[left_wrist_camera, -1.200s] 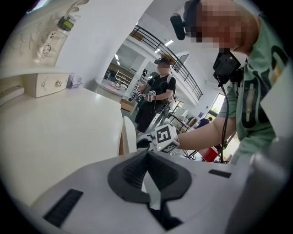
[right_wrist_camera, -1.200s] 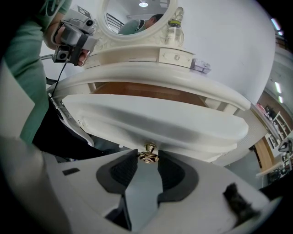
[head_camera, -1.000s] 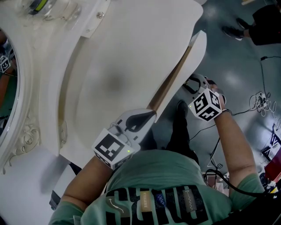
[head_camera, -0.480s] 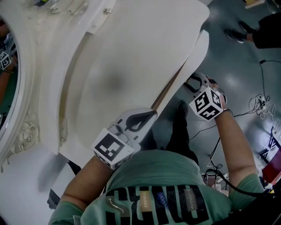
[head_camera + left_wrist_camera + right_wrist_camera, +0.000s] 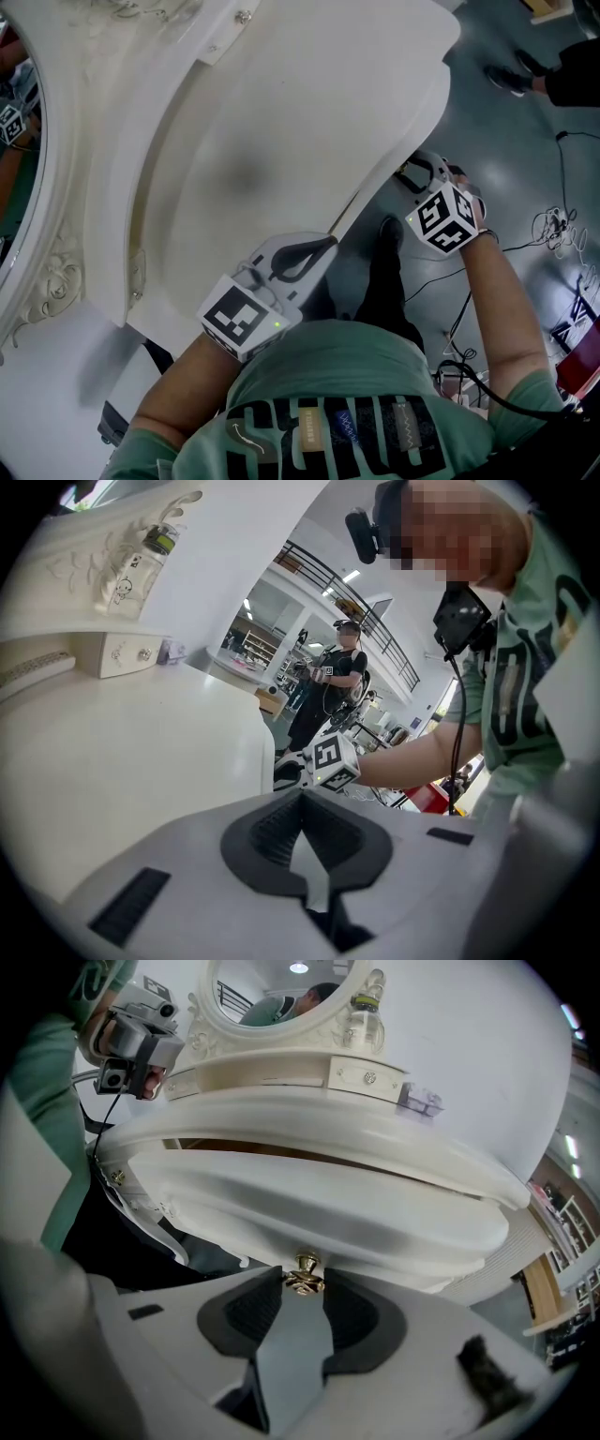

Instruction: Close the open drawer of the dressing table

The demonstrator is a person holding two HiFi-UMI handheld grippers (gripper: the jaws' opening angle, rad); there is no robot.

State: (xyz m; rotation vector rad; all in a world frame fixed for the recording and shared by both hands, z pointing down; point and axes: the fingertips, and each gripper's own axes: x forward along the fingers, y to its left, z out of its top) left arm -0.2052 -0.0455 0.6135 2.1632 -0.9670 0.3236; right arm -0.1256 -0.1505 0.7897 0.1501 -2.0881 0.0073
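The white dressing table [image 5: 281, 122] fills the upper left of the head view. Its curved drawer front [image 5: 427, 112] stands out only a little from the table edge, with a thin wood-coloured gap showing. In the right gripper view the drawer front [image 5: 328, 1218] is close ahead, and its small gold knob [image 5: 304, 1275] sits between the pads of my right gripper [image 5: 303, 1283], which is shut on it. My right gripper [image 5: 414, 174] is under the drawer's right end. My left gripper [image 5: 326, 244] is shut on nothing, at the table's front edge below the drawer; its pads [image 5: 281, 827] meet at the tip.
An oval mirror [image 5: 14, 141] in a carved frame stands at the table's left. A bottle [image 5: 364, 1007] and a small box [image 5: 419, 1101] sit on the back shelf. Cables [image 5: 553, 225] lie on the grey floor. A second person [image 5: 328, 686] stands beyond the table.
The drawer has slid into the table: the wood-coloured gap has shrunk to a thin line. My right gripper has gone with it, up and towards the table. The left gripper has stayed put.
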